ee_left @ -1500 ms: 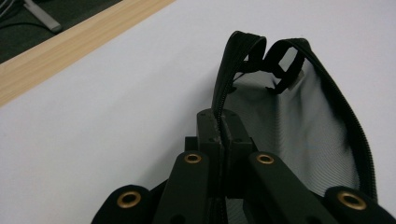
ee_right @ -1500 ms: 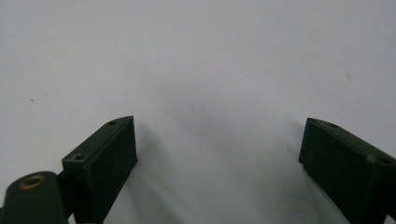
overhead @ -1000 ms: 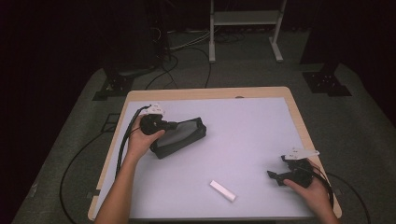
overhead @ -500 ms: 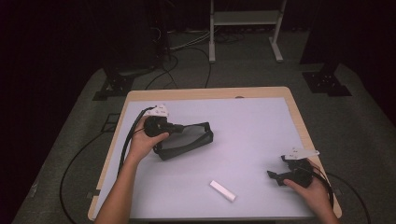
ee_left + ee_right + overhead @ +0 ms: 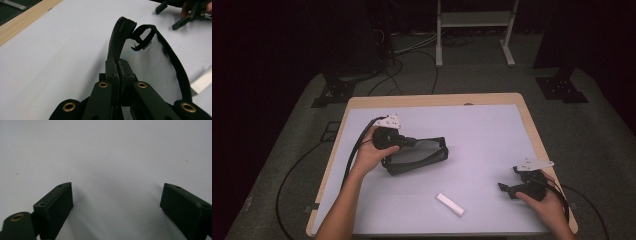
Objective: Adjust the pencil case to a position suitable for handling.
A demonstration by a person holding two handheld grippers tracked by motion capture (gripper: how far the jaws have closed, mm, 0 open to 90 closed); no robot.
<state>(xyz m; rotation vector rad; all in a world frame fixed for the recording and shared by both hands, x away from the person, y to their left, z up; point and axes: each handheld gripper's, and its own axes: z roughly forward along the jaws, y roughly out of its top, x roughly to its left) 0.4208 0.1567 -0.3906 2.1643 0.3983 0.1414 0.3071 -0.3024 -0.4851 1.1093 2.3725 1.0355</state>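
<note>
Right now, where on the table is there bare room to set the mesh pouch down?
The far right half of the table, beyond the mesh pouch, is bare. Bare too is the near left corner, left of the white block. It is tighter between that block and the right claw.

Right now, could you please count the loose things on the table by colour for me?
Black: 1, the mesh pouch, pinched at its zip edge by the left tongs.
White: 1, the small block.
Total: 2.

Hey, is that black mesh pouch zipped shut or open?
Open. The mesh pouch gapes at its zipper edge; the left gripper pinches one lip, and the mesh interior shows.
</note>
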